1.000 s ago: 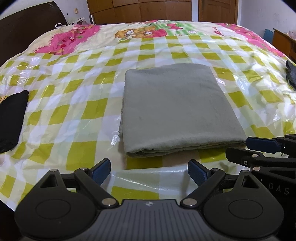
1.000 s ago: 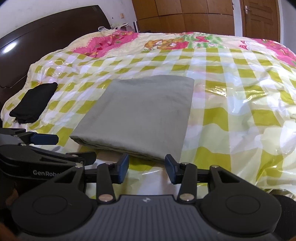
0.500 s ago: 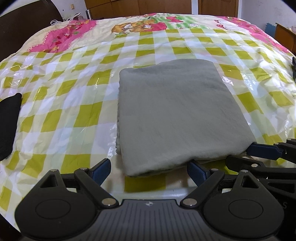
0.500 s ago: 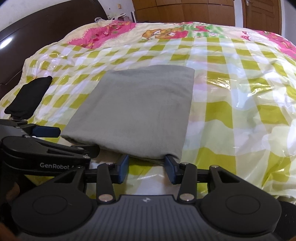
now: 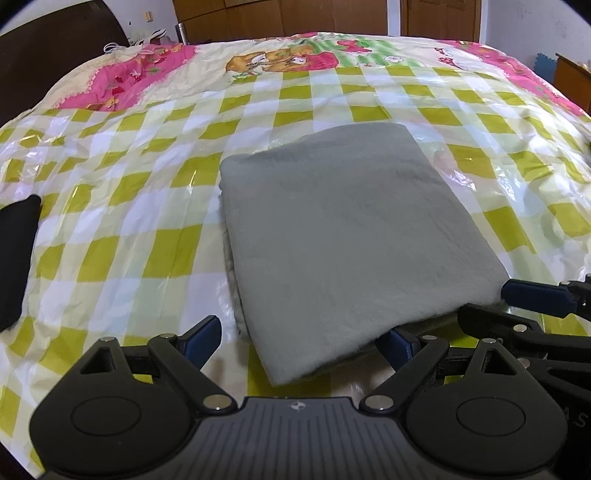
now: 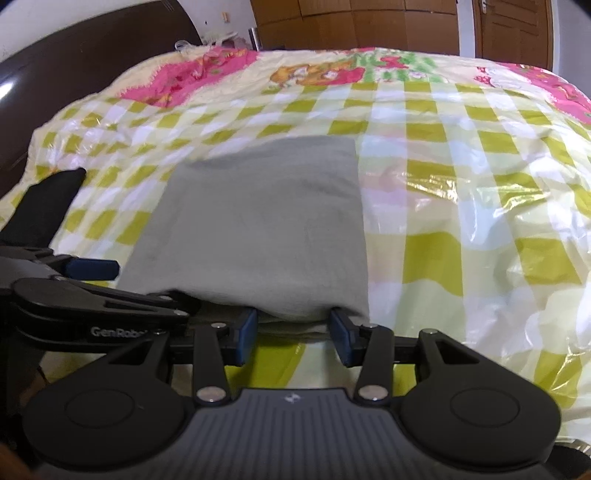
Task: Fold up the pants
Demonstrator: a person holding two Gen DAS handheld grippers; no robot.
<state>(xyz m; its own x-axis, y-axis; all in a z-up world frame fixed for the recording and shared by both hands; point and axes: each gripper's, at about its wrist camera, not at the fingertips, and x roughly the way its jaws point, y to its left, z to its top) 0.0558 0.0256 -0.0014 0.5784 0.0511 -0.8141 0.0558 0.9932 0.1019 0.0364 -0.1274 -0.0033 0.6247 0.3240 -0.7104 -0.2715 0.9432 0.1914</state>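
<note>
Left gripper (image 5: pixel 301 338) spread wide around the near corner of the folded grey pants (image 5: pixel 343 236), right gripper (image 6: pixel 293 328) parted at their near edge, possibly touching cloth, pants lying on the checked bedcover (image 5: pixel 122 206), black garment (image 5: pixel 14 258) well apart

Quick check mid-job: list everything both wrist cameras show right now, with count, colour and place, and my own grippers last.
folded pants: one, grey-green, centre of the bed, near edge at both grippers
plastic sheet: one, clear with yellow-green and white checks, spread over the bed
bedspread: one, cream with pink and cartoon print, showing at the far end
black garment: one, black, left edge of the bed
headboard: one, dark brown, far left
wardrobe: one, brown wood, back wall
left gripper: one, black with blue fingers, open around the pants' near left corner
right gripper: one, black with blue fingers, open at the pants' near right edge
</note>
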